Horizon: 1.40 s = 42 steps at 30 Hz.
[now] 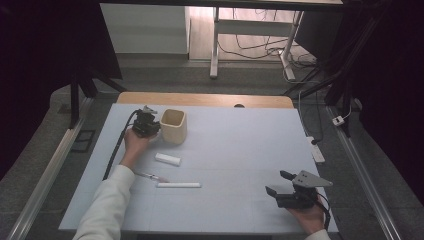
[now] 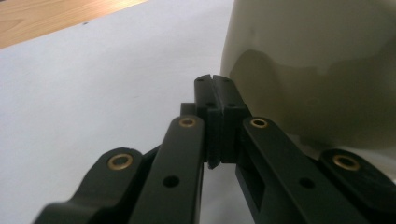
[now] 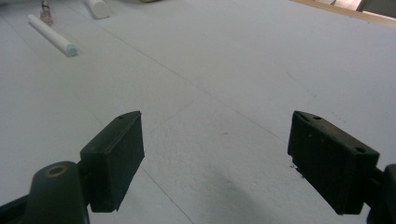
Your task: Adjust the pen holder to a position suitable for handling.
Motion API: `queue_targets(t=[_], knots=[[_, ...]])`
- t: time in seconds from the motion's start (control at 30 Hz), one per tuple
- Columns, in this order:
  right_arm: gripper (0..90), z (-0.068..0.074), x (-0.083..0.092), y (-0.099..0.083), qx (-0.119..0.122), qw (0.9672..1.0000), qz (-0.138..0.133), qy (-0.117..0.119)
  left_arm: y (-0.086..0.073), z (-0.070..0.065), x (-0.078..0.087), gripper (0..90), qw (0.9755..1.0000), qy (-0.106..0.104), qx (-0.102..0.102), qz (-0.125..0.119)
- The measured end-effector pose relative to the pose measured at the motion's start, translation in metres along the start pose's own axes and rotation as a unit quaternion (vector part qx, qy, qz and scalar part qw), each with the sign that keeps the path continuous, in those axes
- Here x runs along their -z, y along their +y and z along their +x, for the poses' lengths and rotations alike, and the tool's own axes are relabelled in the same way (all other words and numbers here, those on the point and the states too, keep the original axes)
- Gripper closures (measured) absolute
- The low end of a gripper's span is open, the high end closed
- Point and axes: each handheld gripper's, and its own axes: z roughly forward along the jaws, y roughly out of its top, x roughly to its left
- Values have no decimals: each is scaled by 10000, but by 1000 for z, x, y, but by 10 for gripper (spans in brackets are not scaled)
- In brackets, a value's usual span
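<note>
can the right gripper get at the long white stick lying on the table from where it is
Probably yes. The right gripper is open, and only bare blue-grey table lies between it and the long white stick; the cream square cup stands well off that path.

On the surface (image 1: 225, 140), the cup (image 1: 174, 126) stands toward the far left. The left gripper (image 1: 146, 123) sits just beside the cup, on its left. Nearer the person, in front of the cup, lies a short block (image 1: 167, 159); nearer still lies a long stick (image 1: 178, 185), with a pen (image 1: 150, 176) just to its left. The right gripper (image 1: 286, 186) rests well apart, at the near right corner.
</note>
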Motion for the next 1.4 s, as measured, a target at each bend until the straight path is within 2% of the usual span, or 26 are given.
queue_targets(t=[0.23, 0.5, 0.77, 1.2, 1.4], knots=[[185, 0, 1, 0, -6, 10000, -32, -7, 4, -12, -6, 893, 9999, -135, -32, -13], [185, 0, 1, 0, -6, 10000, -39, -8, 12, -27, -11, 893, 9995, -209, -206, 70], [185, 0, 2, 1, -8, 10000, -47, -8, 19, -46, -20, 892, 9988, -357, -322, 32], [185, 0, 3, 0, -16, 10000, -77, -8, 27, -65, -27, 892, 9978, -485, -449, 59], [184, -1, 4, 0, -22, 10000, -63, -10, 26, -70, -25, 892, 9970, -527, -556, 76]])
